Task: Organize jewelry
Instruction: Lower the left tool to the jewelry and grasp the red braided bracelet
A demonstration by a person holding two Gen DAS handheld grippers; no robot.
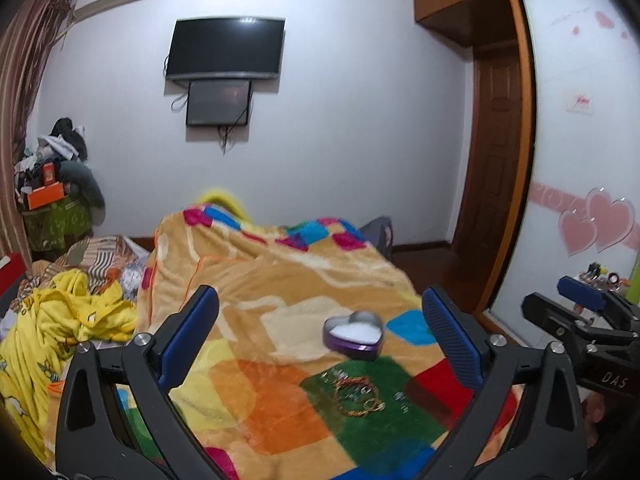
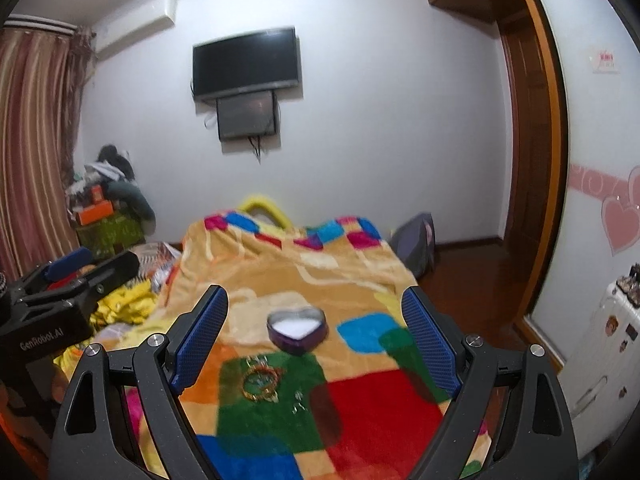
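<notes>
Left gripper [image 1: 320, 340], jaws spread wide, hangs above a patchwork blanket [image 1: 256, 296] where a heart-shaped tin [image 1: 353, 334] sits open beside a cluster of bracelets [image 1: 358, 396] on a green patch; the right gripper [image 1: 580, 300] shows at the right edge

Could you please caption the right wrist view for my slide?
Open right gripper above blanket, facing heart-shaped tin and bracelets.

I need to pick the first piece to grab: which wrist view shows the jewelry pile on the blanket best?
The left wrist view: the jewelry pile on the green patch is sharper there, with bangles and small pieces distinguishable. The right wrist view shows the same pile blurrier, below the heart-shaped box.
</notes>
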